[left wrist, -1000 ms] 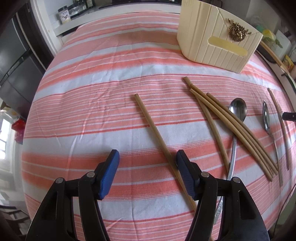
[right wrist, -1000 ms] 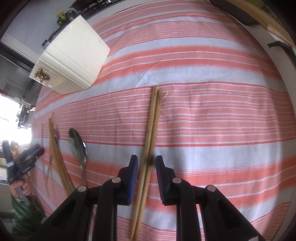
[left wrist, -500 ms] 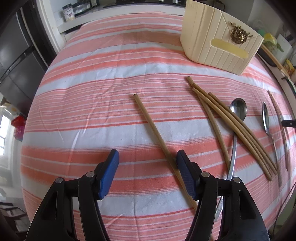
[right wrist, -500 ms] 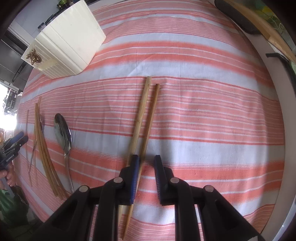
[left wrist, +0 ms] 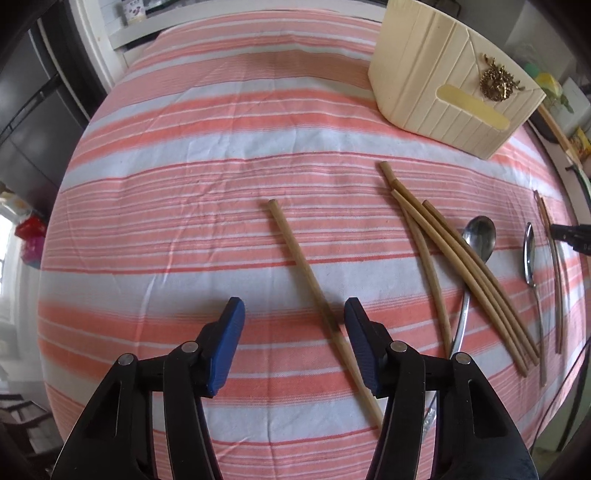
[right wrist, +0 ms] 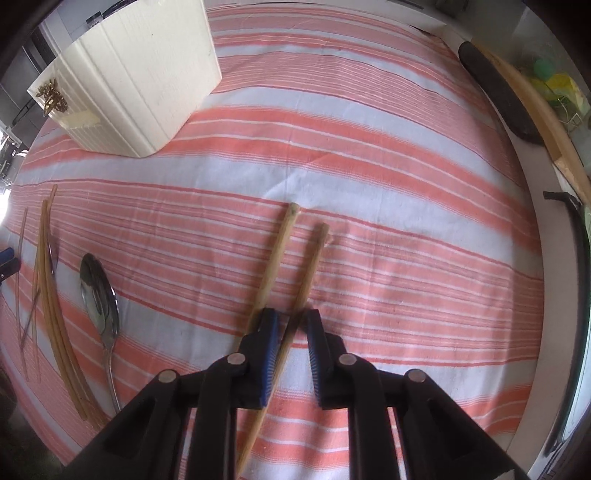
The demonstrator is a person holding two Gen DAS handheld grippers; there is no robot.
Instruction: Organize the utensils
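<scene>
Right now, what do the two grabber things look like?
Both look alike. The left gripper and the right gripper each have two glossy black plastic arms, like a big clamp, with round silver rivets at the joints. Each arm ends in a flat blue ribbed pad. No cables, sleeves or labels show.

It was a home kitchen. A table (left wrist: 207, 122) wore a pink-and-white striped cloth (left wrist: 229, 229), with chopsticks (left wrist: 461, 258) and spoons (left wrist: 478, 236) lying loose beside a cream holder (left wrist: 436, 81). A dark fridge (left wrist: 33, 110) stood at one side, jars (left wrist: 135, 9) sat on a white counter (left wrist: 147, 26), and a wooden board (right wrist: 535, 107) lay nearby.
</scene>
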